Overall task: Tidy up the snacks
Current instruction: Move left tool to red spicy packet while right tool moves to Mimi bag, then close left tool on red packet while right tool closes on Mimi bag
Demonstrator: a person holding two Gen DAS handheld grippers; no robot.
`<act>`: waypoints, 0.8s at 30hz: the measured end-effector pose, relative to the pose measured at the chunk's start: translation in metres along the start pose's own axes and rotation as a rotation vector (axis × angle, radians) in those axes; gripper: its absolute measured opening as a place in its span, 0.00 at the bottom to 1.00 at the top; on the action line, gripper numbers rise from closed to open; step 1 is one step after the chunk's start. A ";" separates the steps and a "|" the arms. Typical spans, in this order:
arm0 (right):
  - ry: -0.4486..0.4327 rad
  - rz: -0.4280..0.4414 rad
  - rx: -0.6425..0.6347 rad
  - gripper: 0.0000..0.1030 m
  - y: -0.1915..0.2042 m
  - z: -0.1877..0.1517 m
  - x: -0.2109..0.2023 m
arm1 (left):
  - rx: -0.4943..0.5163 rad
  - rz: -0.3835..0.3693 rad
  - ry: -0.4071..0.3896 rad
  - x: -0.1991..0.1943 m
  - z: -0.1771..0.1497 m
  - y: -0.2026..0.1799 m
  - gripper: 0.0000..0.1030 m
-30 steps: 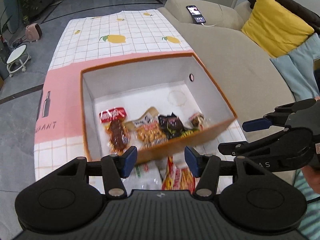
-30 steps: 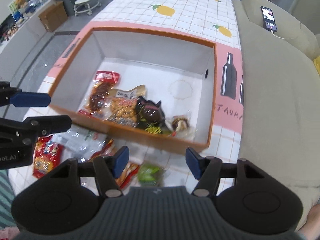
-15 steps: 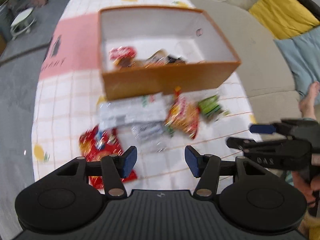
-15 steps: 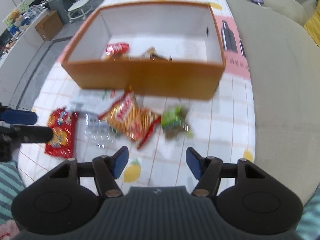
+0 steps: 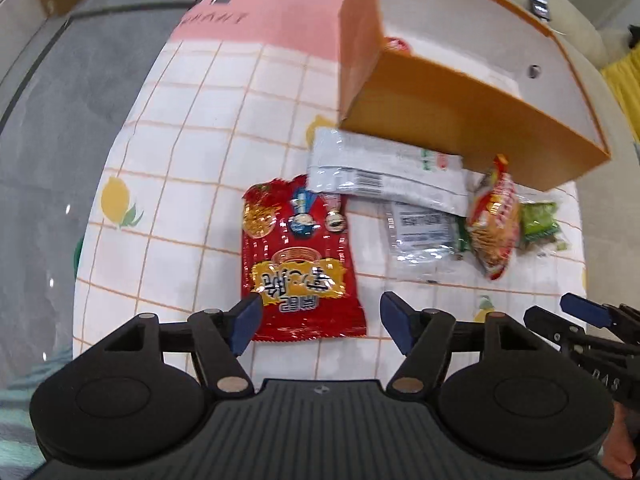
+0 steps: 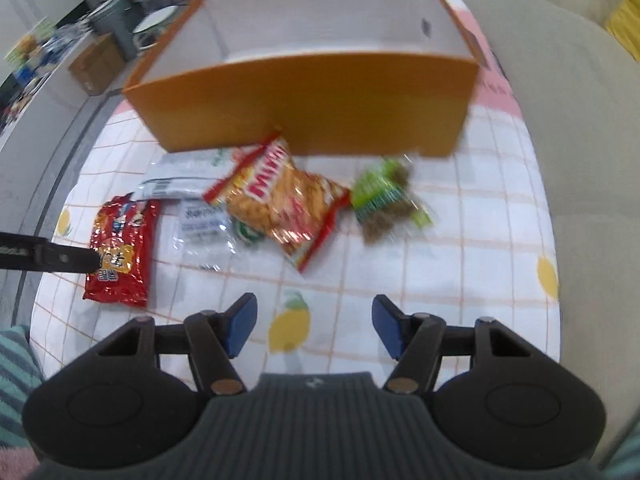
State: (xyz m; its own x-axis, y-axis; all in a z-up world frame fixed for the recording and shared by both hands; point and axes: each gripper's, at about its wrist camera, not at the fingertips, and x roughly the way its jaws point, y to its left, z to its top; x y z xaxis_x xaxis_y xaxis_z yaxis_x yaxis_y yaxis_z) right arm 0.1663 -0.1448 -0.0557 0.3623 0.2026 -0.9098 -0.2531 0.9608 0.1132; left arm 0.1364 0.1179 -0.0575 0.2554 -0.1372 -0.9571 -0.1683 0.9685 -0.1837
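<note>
Five snack packets lie loose on the checked tablecloth (image 6: 480,240) in front of the orange box (image 6: 312,100), none of them yet inside at this stage. The left gripper (image 5: 320,322) points steeply down over the red packet (image 5: 298,264); its jaws are opening, nothing is between the pads, and the packet's lower end lies just beyond the tips. The right gripper (image 6: 312,326) stands moderately wide and empty over bare cloth, with the orange crisp bag (image 6: 280,204) and the green packet (image 6: 380,196) ahead of it and apart from it. Between the red packet and the crisp bag lie a white pouch (image 5: 384,172), its far edge against the box wall, and a clear wrapper (image 5: 424,236). Judgement: the step in hand is the left pick of the red packet. To do it well, straddle the packet across its narrow width near the lower seam, press the tips to the cloth before closing, and avoid pinching the cloth. The foil looks slippery; a shallow bite could slide off. Lift clear of the box wall before carrying over. The right gripper should keep clear until then.
</note>
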 end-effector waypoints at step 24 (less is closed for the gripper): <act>0.032 0.012 -0.484 0.75 0.026 0.059 0.073 | -0.018 0.055 0.077 0.057 0.022 0.000 0.91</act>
State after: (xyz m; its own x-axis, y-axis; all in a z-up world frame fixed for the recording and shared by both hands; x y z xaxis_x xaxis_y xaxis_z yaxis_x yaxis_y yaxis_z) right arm 0.2395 -0.0941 -0.0959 0.3308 0.2003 -0.9222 -0.6481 0.7586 -0.0677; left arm 0.1716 0.1146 -0.1070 0.1714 -0.1002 -0.9801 -0.1969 0.9713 -0.1337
